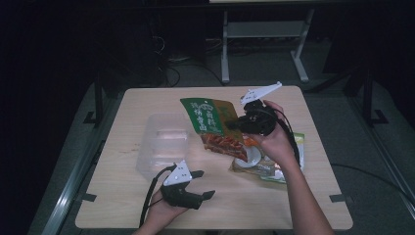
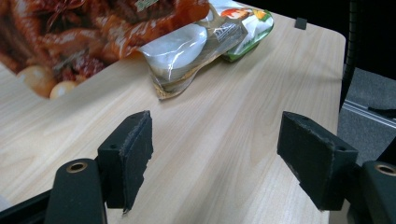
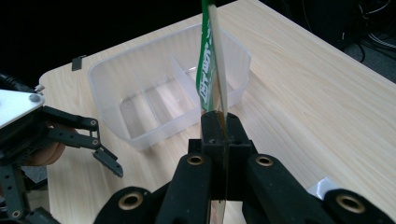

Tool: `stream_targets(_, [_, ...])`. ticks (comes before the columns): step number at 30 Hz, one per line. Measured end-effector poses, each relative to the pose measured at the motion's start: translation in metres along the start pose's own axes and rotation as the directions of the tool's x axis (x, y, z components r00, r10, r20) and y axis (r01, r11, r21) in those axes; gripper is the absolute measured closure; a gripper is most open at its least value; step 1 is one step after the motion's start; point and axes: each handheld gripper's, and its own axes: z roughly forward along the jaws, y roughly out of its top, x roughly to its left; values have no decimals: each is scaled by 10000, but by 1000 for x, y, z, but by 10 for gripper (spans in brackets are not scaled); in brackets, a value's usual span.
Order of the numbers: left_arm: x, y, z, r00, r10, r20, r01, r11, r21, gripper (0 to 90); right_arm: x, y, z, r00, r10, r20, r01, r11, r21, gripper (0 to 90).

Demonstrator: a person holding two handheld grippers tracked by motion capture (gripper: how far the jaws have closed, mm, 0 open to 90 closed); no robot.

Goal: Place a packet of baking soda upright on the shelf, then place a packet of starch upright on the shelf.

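The right claw [image 1: 241,122] is clamped on the edge of a green-and-orange snack packet [image 1: 215,128] and holds it up off the counter [image 1: 147,205]. In the right gripper view the packet [image 3: 211,70] stands edge-on, rising straight from between the two black jaws, which are pressed together on its lower rim. From the high view the packet hangs tilted — its green top toward the clear plastic container [image 1: 161,144], its printed lower end over a second packet [image 1: 266,164] that lies flat on the counter just under the right hand [image 1: 276,142].

The left claw [image 1: 201,183] rests low near the front edge of the counter, just in front of the container's near corner and well apart from the held packet. Its jaws stand wide, nothing between them — bare wood shows in the gap in the left gripper view, with the lifted packet [image 2: 88,32] and the lying packet [image 2: 196,46] farther ahead.
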Motion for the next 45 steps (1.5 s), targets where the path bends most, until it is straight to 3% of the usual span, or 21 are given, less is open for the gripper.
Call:
stream_targets(11, [1, 0, 3, 9998, 23, 202, -27, 9998, 206, 263, 1, 14, 11, 9997, -157, -165, 158, 9998, 74, 900])
stream_targets(21, [-1, -3, 3, 9998, -64, 195, 61, 9998, 180, 261, 3, 44, 23, 9981, -384, -492, 368, 9988, -335, 900])
stream_targets(23, [-1, -3, 3, 9999, 94, 56, -95, 9996, 257, 262, 2, 51, 28, 9973, -595, -434, 578, 9976, -388, 900])
stream_targets(33, [-3, -4, 3, 10000, -16, 92, 14, 9998, 208, 259, -2, 82, 57, 9946, -857, -579, 821, 9948, -607, 900])
stream_targets(45, [0, -5, -1, 9999, -94, 74, 93, 9999, 119, 259, -3, 108, 89, 9928, -892, -801, 843, 9944, -630, 900])
